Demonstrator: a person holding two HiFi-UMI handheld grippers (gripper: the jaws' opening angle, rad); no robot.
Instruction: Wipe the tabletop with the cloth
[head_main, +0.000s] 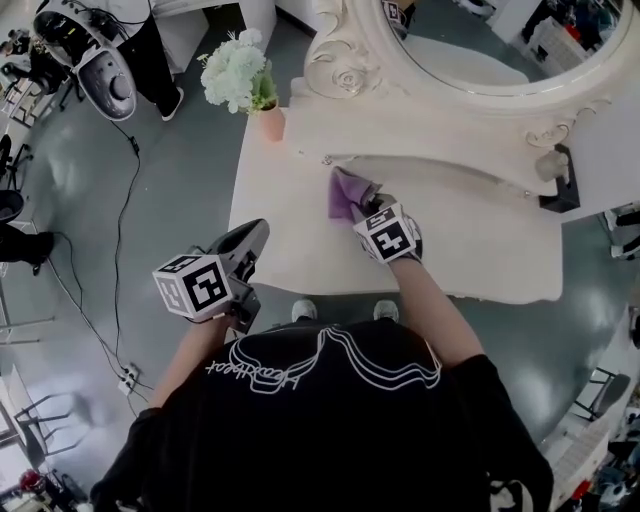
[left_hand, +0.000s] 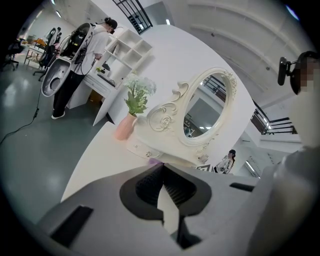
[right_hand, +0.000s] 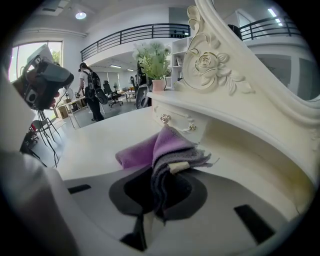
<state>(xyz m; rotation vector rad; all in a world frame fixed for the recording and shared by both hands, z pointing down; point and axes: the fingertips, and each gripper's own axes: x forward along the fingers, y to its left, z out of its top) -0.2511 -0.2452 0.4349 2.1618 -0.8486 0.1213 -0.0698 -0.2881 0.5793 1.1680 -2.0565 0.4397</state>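
**A:** Any containers here?

**B:** One. A slim pink vase (head_main: 270, 122) stands upright at the far-left corner of the smooth white tabletop (head_main: 290, 240). It holds a bunch of white and green flowers (head_main: 235, 70).

**A:** And the cloth?

**B:** The soft, woven purple cloth (right_hand: 142, 150) lies bunched on the tabletop. It is just in front of the cream drawer with round metal knobs (right_hand: 164, 118), below the oval mirror frame with a carved rose (right_hand: 207, 65). The right gripper (right_hand: 160, 187) has its ribbed dark pads clamped on the cloth's folded layers.

**A:** The other one?

**B:** The left gripper (left_hand: 162, 172) is by the table's near-left edge. Its jaws meet at the tips with nothing between them.
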